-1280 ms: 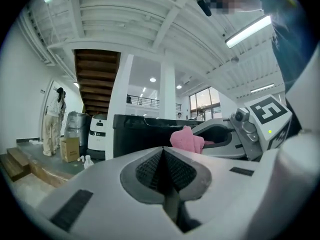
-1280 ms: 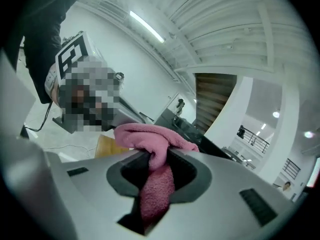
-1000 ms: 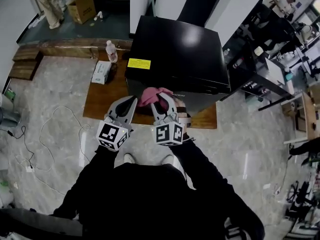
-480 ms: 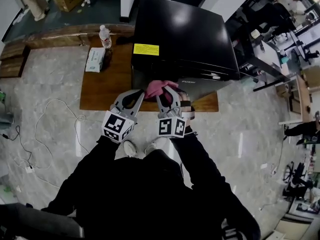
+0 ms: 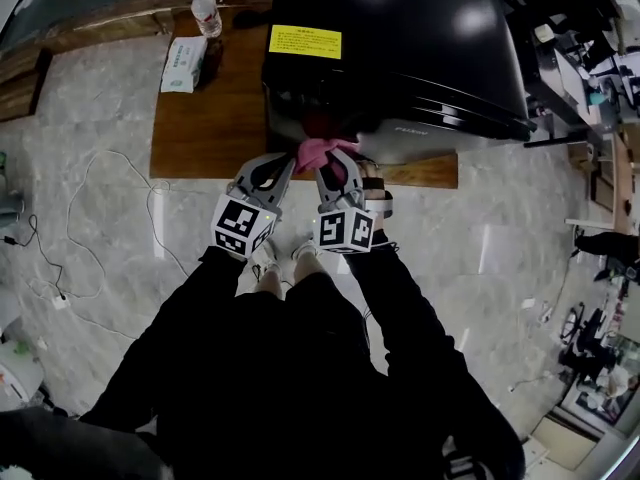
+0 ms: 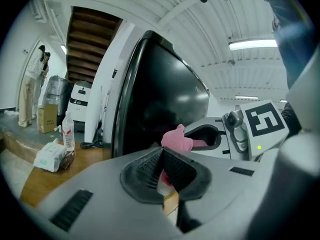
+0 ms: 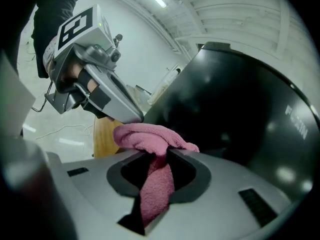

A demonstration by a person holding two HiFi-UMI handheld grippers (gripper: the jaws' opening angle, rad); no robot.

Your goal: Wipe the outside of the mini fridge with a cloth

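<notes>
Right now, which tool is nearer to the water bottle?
Left. The left tool sits toward the person from the water bottle; the right tool, holding the pink cloth, is beyond it, farther to the right.

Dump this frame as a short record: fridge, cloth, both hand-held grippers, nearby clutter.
mini fridge: black, glossy, stands on a wooden board; yellow label on top
cloth: pink, bunched, at the fridge's front face
right hand-held gripper: jaws shut on the cloth
left hand-held gripper: jaws together, nothing clearly between them, tips close beside the cloth
clutter: water bottle and tissue pack on the board, left of the fridge in the head view
</notes>
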